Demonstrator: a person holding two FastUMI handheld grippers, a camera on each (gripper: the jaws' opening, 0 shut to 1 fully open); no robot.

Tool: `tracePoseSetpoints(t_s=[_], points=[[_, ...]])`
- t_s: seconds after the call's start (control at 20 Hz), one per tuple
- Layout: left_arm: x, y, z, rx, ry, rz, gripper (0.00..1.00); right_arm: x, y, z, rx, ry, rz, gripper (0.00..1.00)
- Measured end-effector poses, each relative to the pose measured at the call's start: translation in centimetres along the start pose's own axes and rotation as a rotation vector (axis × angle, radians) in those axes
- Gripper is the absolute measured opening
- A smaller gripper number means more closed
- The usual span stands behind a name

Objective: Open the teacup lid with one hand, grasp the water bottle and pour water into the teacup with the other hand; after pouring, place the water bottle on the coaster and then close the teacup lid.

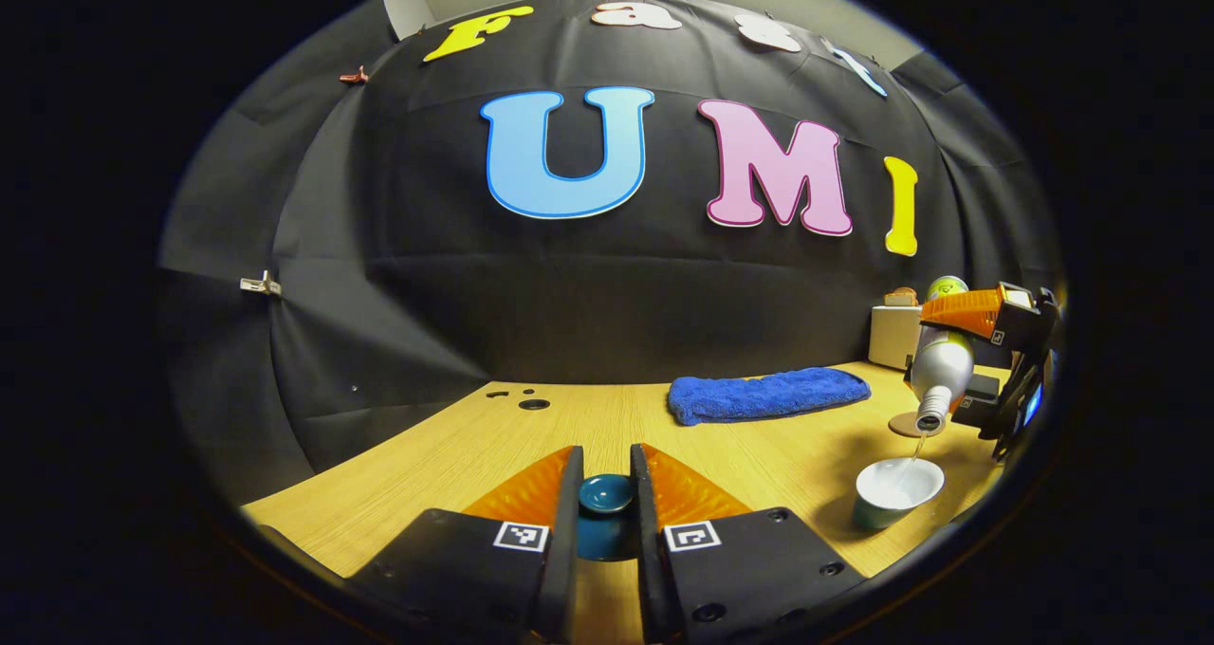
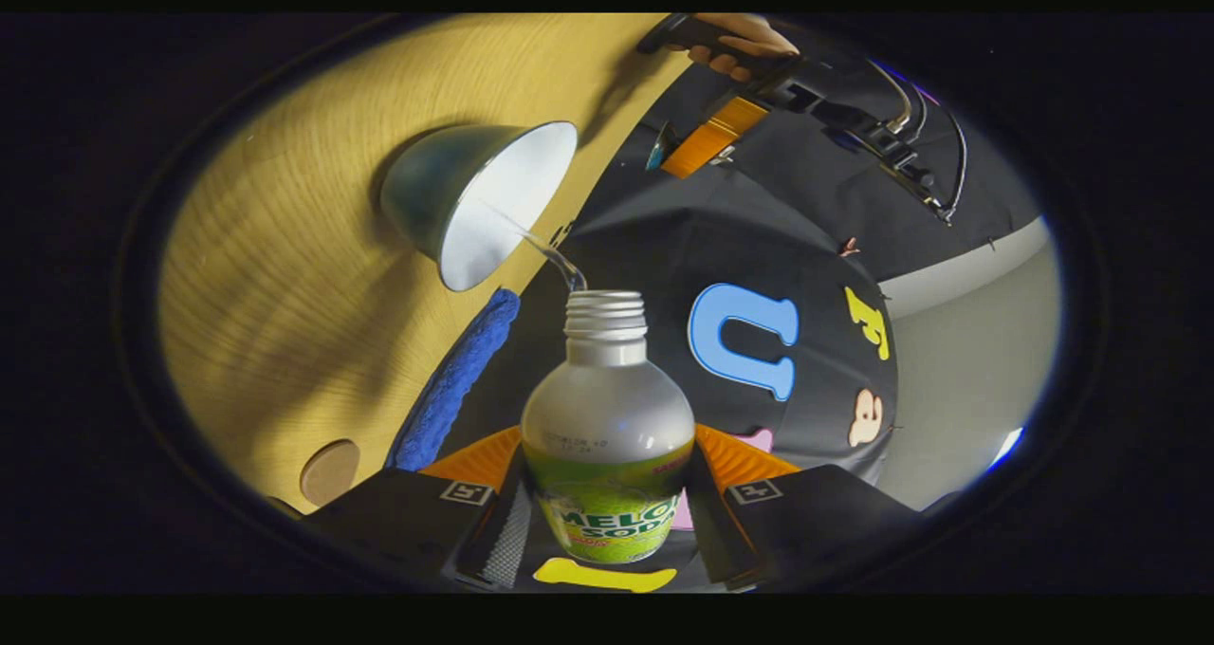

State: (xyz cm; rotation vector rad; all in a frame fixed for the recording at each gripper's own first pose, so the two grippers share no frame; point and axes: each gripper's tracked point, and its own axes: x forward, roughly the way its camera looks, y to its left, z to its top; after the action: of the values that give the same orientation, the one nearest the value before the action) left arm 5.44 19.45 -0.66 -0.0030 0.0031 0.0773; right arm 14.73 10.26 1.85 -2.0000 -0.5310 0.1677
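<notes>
Right gripper [image 2: 607,522] tight on tipped water bottle [image 2: 607,436] above teacup [image 2: 484,204]; left gripper [image 1: 607,479] pinching lid [image 1: 605,493].

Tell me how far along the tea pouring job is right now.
Done: the lid is off, held between the left gripper jaws. In hand: the right gripper tips the water bottle, and a stream falls into the open teacup. Left: stand the bottle on the coaster, then put the lid back.

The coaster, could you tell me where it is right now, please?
In the left gripper view the coaster lies on the table's right side, behind the teacup, under the tilted bottle.
</notes>
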Motion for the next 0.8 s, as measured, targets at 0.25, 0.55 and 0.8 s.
tracePoseSetpoints(t_s=[0.25,0.55,0.8], points=[[0.0,0.1,0.0,0.000,0.000,-0.001,0.30,-0.1,-0.5,-0.1,-0.044,-0.009,-0.004,0.74],[0.0,0.1,0.1,0.000,0.000,-0.001,0.30,-0.2,-0.9,0.0,-0.082,-0.014,-0.002,0.74],[0.0,0.0,0.0,0.000,0.000,-0.001,0.30,-0.2,-1.3,0.2,-0.117,-0.026,-0.004,0.74]])
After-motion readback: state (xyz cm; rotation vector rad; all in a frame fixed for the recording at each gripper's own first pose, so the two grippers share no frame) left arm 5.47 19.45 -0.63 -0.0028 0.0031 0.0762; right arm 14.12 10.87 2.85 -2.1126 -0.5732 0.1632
